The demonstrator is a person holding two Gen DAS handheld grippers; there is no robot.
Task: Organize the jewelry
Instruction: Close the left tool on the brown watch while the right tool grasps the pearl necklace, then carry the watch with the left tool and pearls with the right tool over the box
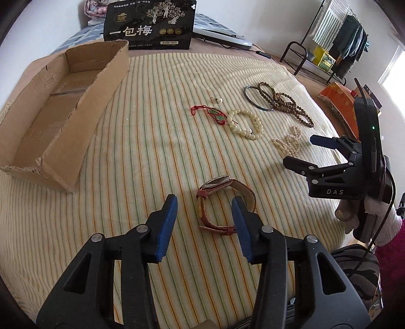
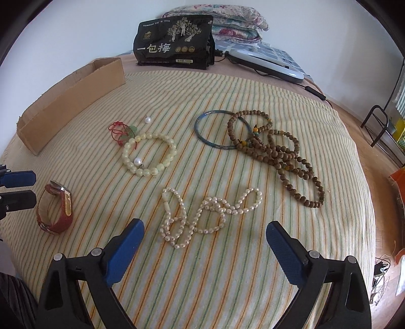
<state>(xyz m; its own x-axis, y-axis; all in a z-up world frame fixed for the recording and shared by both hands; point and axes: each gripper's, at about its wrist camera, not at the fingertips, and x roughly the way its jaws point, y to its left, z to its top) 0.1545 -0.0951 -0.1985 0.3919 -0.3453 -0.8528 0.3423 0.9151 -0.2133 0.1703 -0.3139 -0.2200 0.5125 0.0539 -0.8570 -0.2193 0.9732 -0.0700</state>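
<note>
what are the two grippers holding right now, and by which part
Nothing. The left gripper is open around the watch without gripping it; the right gripper is open near the pearl necklace.

Black bag (image 1: 149, 24) at far edge of bed: large pale characters "一包梅" across the lower front, readable in both views (image 2: 174, 41). Small gold logo block above the characters at left, its characters too small to read. Line of tiny print along the bag's top edge, illegible. Three round gold seals right of the big characters, content unreadable. Pale label strip at the bag's bottom, text illegible. Right gripper (image 1: 301, 151): white letters "D A S" on its black body, seen from left wrist view. No other legible text on box, jewelry or bedding.
</note>
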